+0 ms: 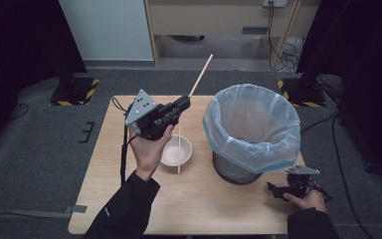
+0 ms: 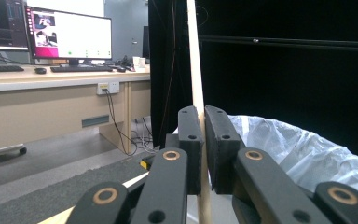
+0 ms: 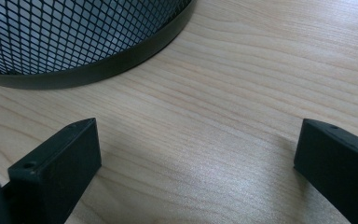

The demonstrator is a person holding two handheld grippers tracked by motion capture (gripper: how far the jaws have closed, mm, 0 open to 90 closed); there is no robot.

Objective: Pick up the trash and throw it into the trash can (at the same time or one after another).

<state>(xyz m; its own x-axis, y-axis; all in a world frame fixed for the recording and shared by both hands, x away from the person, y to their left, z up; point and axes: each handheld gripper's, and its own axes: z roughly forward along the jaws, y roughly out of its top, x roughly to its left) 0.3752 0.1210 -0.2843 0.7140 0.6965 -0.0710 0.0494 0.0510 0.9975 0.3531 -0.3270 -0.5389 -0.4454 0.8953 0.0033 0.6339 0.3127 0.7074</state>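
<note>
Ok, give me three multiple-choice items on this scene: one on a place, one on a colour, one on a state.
1. Where does the small white bowl stand?
A. inside the bin
B. on the light wooden table, left of the bin
C. on the floor

2. What colour is the liner in the black mesh waste bin?
A. translucent white
B. red
C. black

3. How is the left hand-held gripper?
A. open, empty
B. shut on the thin wooden stick
C. lying on the table

Key: B, high view shows it there; A, pale bag over the rim; B, pads pinch the stick.
</note>
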